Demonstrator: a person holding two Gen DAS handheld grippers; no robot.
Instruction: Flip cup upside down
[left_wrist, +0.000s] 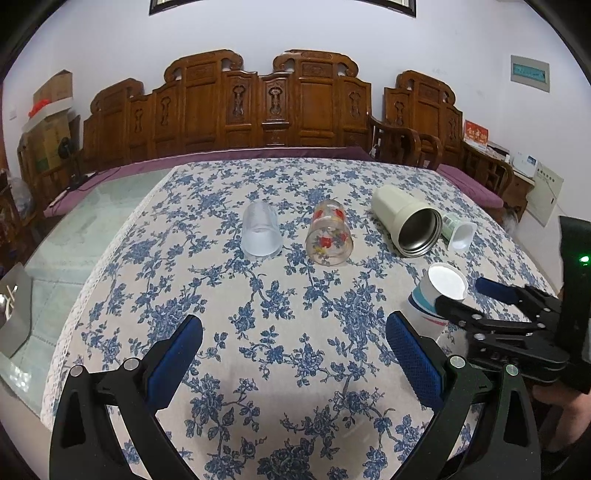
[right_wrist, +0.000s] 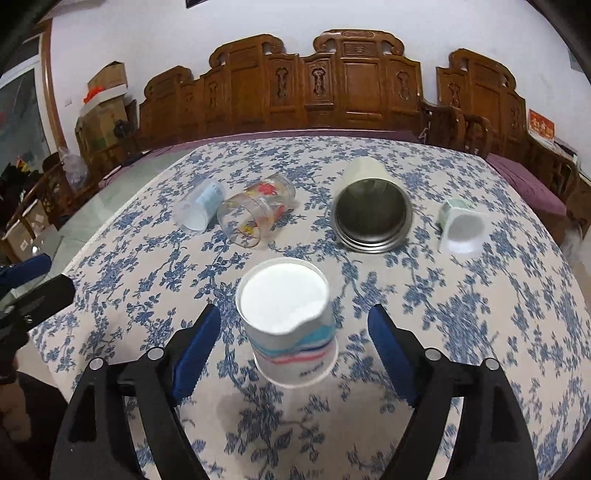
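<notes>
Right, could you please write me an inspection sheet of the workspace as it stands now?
Surface: blue-flowered white tablecloth, lying flat.
Job's things: blue-and-red-striped white paper cup, base up, between the right tongs.
Clutter: frosted plastic cup, clear glass with red flowers, cream steel-lined tumbler and small green-and-white cup, all lying on their sides.
Grippers: left tongs open, empty; right tongs open around the striped cup, pads apart from it.
Cables: nothing seen on the table.
Surroundings: carved wooden bench behind the table; cardboard boxes by the left wall.
</notes>
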